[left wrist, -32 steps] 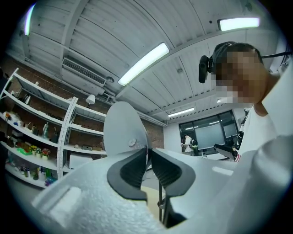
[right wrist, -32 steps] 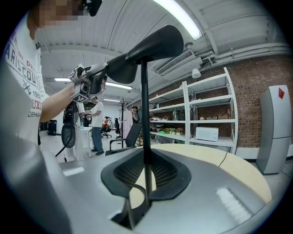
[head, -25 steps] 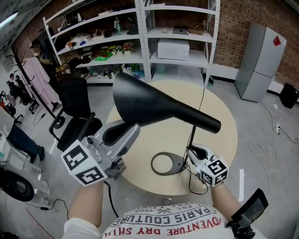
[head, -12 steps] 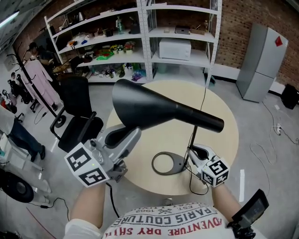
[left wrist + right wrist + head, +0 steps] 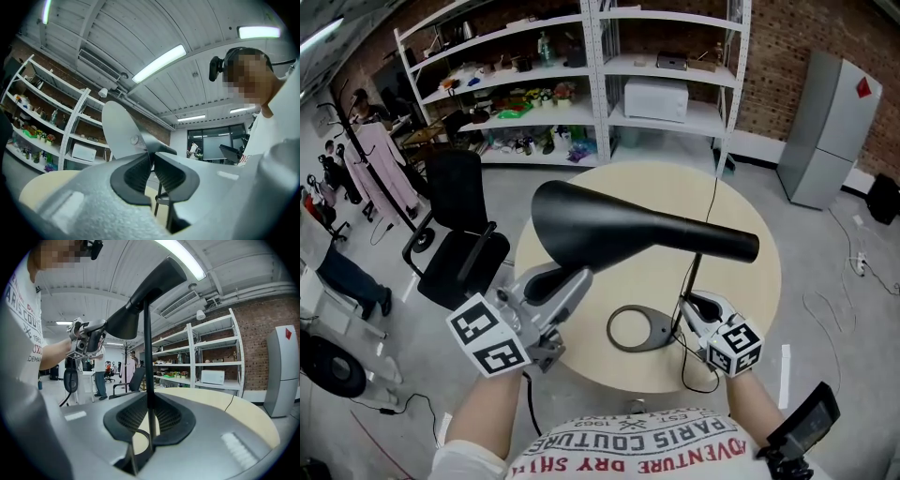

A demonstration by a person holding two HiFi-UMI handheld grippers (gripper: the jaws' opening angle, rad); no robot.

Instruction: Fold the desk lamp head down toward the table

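A black desk lamp stands on a round beige table (image 5: 741, 309). Its cone-shaped head (image 5: 619, 225) lies close to level, wide mouth to the left. My left gripper (image 5: 572, 281) comes from below left and is shut on the lower rim of the shade; in the left gripper view the thin rim (image 5: 119, 131) is pinched between the pads (image 5: 136, 173). My right gripper (image 5: 686, 305) is shut on the thin upright stem (image 5: 689, 281) just above the ring-shaped base (image 5: 614, 336). The stem (image 5: 147, 343) runs straight up between the right pads to the head (image 5: 140, 296).
The lamp's black cable (image 5: 694, 370) hangs over the table's near edge. A black office chair (image 5: 464, 234) stands left of the table. White shelving (image 5: 581, 84) and a grey cabinet (image 5: 825, 122) line the far wall.
The lamp head has tipped downward and sits lower and flatter. My left gripper has sunk with the rim in its grip. The right gripper has kept still on the stem.
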